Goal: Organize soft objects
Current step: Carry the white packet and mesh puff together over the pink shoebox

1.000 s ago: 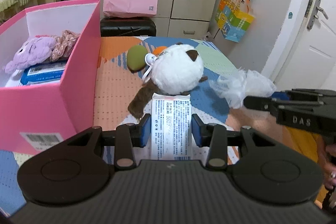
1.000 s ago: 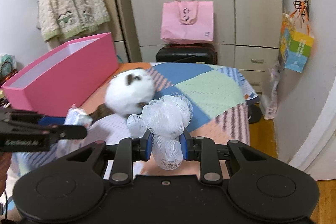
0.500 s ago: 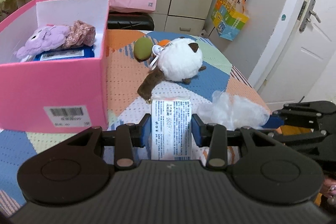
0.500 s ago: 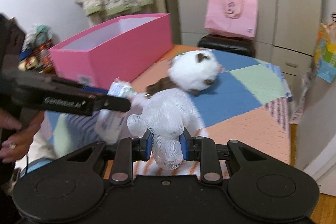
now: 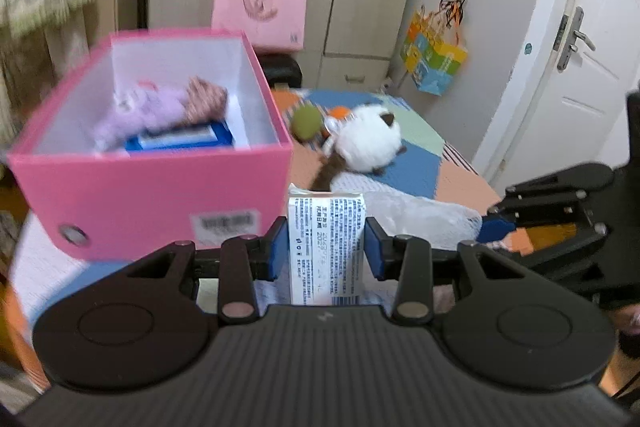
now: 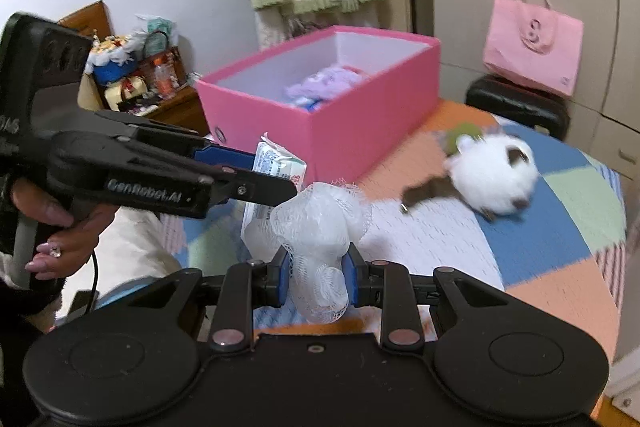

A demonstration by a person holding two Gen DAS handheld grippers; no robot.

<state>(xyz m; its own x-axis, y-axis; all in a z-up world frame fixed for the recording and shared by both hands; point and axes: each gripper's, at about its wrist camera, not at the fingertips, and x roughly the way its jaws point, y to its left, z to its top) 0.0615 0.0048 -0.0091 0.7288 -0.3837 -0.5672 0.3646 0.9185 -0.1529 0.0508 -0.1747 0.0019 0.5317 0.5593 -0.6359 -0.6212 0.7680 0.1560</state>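
Observation:
My left gripper (image 5: 326,251) is shut on a white tissue pack (image 5: 326,247) with printed text, held above the patchwork bed in front of the pink box (image 5: 160,199). The same pack (image 6: 276,167) shows in the right wrist view, just short of the box's near corner. My right gripper (image 6: 314,277) is shut on a white mesh bath puff (image 6: 320,227), close beside the left gripper (image 6: 224,163). In the box lie a purple plush (image 5: 140,111), a frilly pink item and a blue pack (image 5: 180,141). A white plush (image 5: 368,143) with a green ball (image 5: 306,123) lies on the bed.
A pink tote bag (image 6: 532,47) sits on a black case (image 6: 516,103) by the wardrobe. A cluttered wooden stand (image 6: 140,83) is left of the bed. A door (image 5: 584,67) and a colourful hanging bag (image 5: 434,63) are at right. A person's hand (image 6: 60,223) holds the left gripper.
Both grippers drew back and rose with their loads, swinging left toward the pink box. The box now sits lower and nearer the middle of both views, its inside visible.

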